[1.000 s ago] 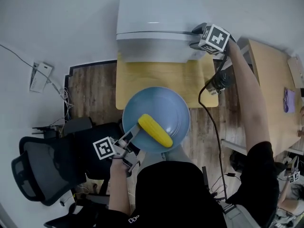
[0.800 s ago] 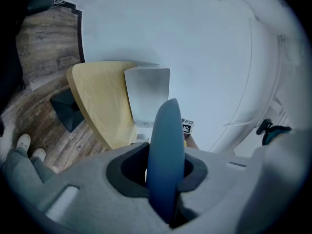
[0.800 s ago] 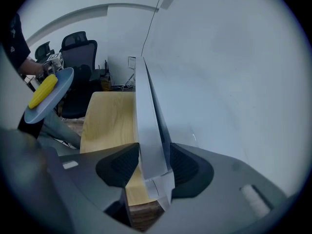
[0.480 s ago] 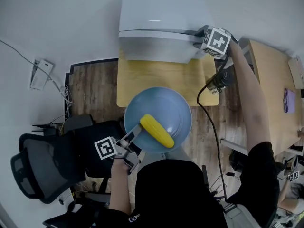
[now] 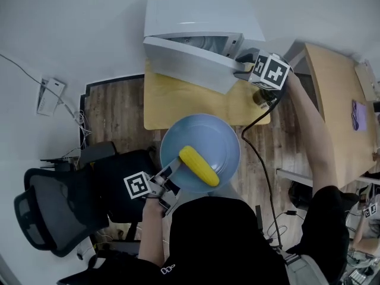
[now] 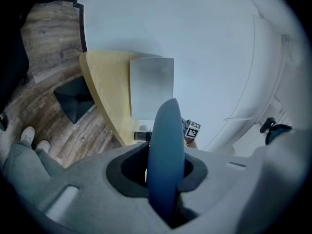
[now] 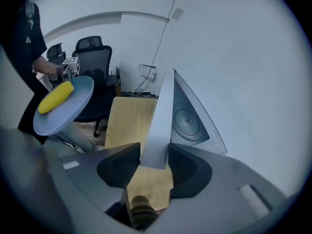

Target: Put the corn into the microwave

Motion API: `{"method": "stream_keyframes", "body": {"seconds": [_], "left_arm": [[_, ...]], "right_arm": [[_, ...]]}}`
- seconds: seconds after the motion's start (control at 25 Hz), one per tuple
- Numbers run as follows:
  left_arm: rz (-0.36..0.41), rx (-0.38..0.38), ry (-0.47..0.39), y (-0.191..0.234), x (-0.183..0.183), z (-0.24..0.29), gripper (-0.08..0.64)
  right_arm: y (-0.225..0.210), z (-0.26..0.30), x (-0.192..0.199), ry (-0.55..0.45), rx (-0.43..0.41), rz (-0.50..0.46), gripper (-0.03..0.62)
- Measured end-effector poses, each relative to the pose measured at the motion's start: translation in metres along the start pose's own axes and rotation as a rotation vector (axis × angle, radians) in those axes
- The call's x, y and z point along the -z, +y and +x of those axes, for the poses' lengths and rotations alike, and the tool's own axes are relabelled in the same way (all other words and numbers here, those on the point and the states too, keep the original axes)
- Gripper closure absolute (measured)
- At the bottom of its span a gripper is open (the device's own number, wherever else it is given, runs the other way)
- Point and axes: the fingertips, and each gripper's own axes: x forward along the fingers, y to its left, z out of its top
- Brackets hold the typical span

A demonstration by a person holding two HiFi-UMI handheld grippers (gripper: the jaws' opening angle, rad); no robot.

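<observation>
The left tongs [image 5: 171, 172] are clamped on the rim of the plate [image 5: 202, 135]. The right tongs [image 5: 242, 67] are shut on the free edge of the microwave [image 5: 202, 13] door [image 5: 190, 58]. Their jaws have just been closing round that edge and then eased out a little. The edge sits between them.

The corn [image 5: 199, 166] lies on the plate. The plate is out in front of the microwave, well apart from it. It hangs past the near edge of the table [image 5: 178, 103] that the microwave stands on.

The door is only part way open, so I think this step is opening it. To do it well, pull the door out wide until the whole front of the microwave is free. Hold the plate flat while you do this. The corn is round and could roll off if the plate tips.

From above, the door hides most of the inside of the microwave. Only the right tongs' camera shows its round glass tray [image 7: 187, 121]. The left tongs' camera sees the plate edge-on and no corn. I cannot tell if the plate will fit inside.
</observation>
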Motion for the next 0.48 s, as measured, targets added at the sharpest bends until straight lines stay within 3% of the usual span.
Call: {"method": "stream_keyframes", "body": {"seconds": [0.48], "left_arm": [[-0.015, -0.015, -0.041, 0.023, 0.032, -0.052, 0.480]], "right_arm": [[0.095, -0.009, -0.041, -0.145, 0.052, 0.074, 0.365]]}}
